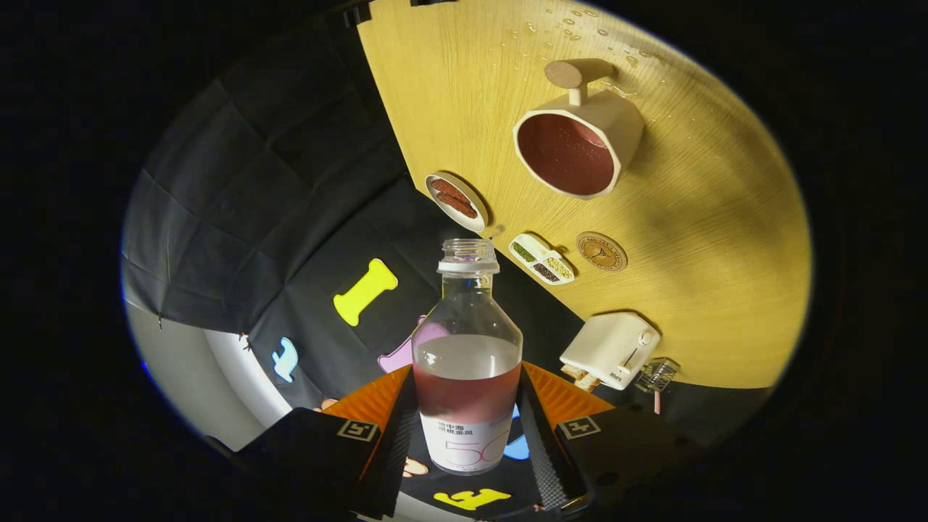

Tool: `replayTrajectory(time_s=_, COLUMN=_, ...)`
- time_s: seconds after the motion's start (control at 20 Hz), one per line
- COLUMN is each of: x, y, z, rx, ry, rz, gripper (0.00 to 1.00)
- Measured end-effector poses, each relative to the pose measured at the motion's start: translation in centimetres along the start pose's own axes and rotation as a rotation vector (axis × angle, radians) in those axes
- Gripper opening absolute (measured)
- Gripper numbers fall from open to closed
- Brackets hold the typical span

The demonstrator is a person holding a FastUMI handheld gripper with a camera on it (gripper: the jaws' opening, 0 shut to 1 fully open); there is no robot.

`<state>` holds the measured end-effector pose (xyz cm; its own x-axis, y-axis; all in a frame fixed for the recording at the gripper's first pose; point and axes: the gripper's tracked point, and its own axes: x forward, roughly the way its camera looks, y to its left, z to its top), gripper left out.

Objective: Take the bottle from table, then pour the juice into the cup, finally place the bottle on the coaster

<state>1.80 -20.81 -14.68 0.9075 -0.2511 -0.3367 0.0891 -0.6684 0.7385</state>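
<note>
My gripper (466, 428) is shut on a clear uncapped bottle (467, 362), both ribbed fingers pressing its labelled lower body. The bottle holds reddish juice to about half its height. The view is rolled, so the wooden table (710, 290) slants across the scene beyond the bottle. On it stands a white angular cup (580, 145) with a wooden handle, reddish juice inside it. A round brown coaster (602, 251) lies on the table between the cup and the bottle's mouth, apart from both.
An oval dish of brown food (456, 201) and a small divided tray (542, 259) sit near the table's edge beside the coaster. A white toaster (610, 349) and a small wire rack (658, 375) stand closer to my fingers. Water droplets (580, 29) dot the table beyond the cup.
</note>
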Motion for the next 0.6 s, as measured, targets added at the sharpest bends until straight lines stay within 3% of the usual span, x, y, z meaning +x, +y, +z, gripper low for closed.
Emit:
replayTrajectory(time_s=0.3, x=-0.7, y=-0.9, z=-0.1, rx=-0.334, ry=-0.009, rz=0.022, gripper=0.75)
replayTrajectory(time_s=0.6, x=-0.3, y=-1.1, z=-1.9, rx=-0.831, ry=-0.027, rz=0.036, gripper=0.75)
